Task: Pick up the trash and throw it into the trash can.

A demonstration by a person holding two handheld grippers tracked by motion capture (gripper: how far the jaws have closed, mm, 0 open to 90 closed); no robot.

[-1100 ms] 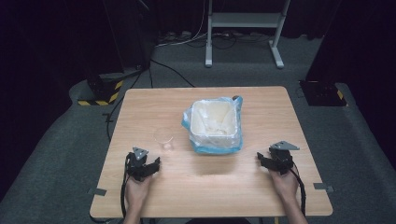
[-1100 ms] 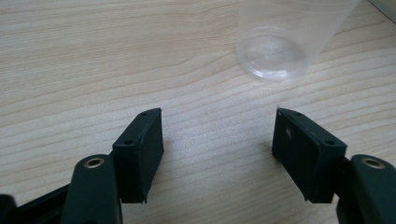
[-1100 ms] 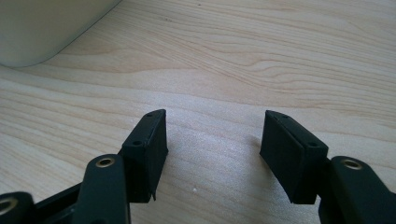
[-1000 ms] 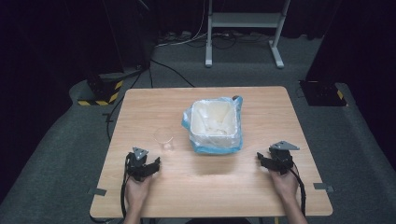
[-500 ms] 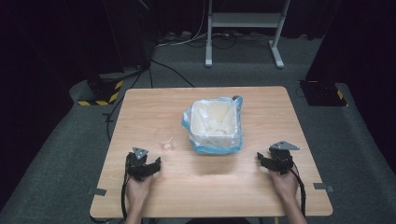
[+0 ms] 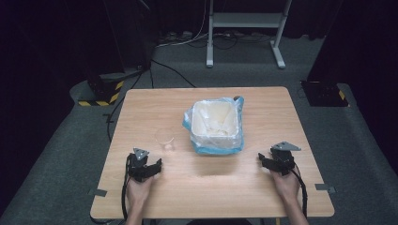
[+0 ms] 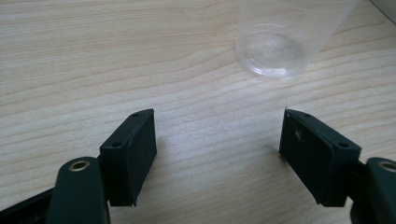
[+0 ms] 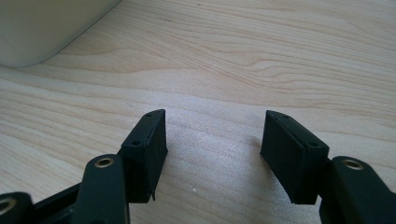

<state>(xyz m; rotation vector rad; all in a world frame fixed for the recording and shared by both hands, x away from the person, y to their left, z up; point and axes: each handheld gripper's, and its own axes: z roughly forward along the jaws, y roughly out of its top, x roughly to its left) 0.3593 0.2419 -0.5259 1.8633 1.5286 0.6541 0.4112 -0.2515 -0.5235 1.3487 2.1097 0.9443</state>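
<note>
Clear plastic cup stands upright on the table at one o'clock from the left gripper, whose empty jaws have just been opening; the right gripper also gapes, holding nothing.

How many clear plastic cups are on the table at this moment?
1. The clear cup stands upright on the table, left of the bag-lined bin and just ahead of the open left claw. The bin's inside isn't fully visible, so another could be hidden there.
</note>
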